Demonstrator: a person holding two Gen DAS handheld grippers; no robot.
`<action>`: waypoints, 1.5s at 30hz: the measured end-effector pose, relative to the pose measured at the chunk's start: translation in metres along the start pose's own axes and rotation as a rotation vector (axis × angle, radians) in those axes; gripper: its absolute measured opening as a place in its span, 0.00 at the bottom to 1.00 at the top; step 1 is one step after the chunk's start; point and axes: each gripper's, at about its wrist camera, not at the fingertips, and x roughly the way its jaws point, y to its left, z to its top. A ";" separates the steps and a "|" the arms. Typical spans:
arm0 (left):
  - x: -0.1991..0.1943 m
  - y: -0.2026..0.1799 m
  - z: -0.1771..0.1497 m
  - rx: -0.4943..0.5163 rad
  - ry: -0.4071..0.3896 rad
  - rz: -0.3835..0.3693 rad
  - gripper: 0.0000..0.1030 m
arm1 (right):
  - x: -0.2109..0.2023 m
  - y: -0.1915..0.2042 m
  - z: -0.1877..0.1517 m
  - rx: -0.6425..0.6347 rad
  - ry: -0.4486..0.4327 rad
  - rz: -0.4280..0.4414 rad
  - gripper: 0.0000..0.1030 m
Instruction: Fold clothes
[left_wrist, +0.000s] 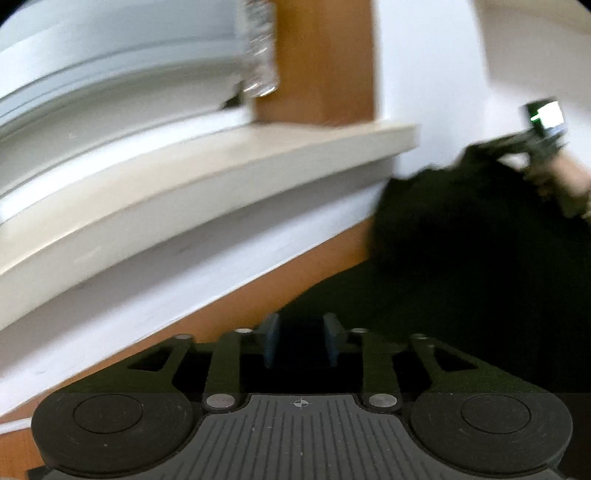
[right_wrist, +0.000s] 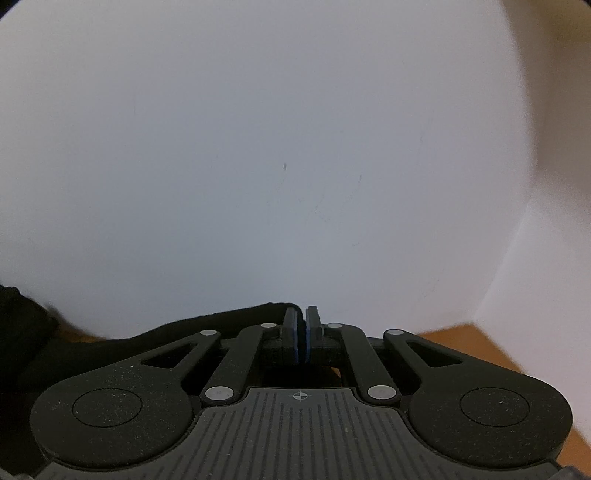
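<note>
A black garment (left_wrist: 461, 258) lies on the wooden table (left_wrist: 236, 306) and fills the right of the blurred left wrist view. My left gripper (left_wrist: 302, 339) stands open just over its near edge; dark cloth shows below the gap, and the pads do not press on it. At the upper right a hand (left_wrist: 569, 184) holds my right gripper (left_wrist: 509, 142), and the garment rises in a peak to its tips. In the right wrist view my right gripper (right_wrist: 305, 328) is nearly closed, its blue pads almost together, and the black garment (right_wrist: 74, 354) trails off leftward from its left finger.
A white ledge (left_wrist: 221, 173) runs along the back of the table, with a wooden post (left_wrist: 317, 62) above it. A white wall (right_wrist: 258, 147) fills the right wrist view, and a corner of the wooden table (right_wrist: 480, 347) shows at the lower right.
</note>
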 end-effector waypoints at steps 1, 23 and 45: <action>-0.001 -0.005 0.002 -0.006 -0.015 -0.044 0.57 | 0.004 0.000 -0.002 0.015 0.019 0.004 0.08; 0.032 -0.023 -0.010 0.027 0.046 -0.095 0.60 | -0.172 -0.107 -0.103 0.209 0.218 -0.041 0.66; 0.029 -0.009 -0.009 -0.010 0.041 -0.037 0.57 | -0.080 -0.099 -0.078 0.094 0.203 -0.138 0.07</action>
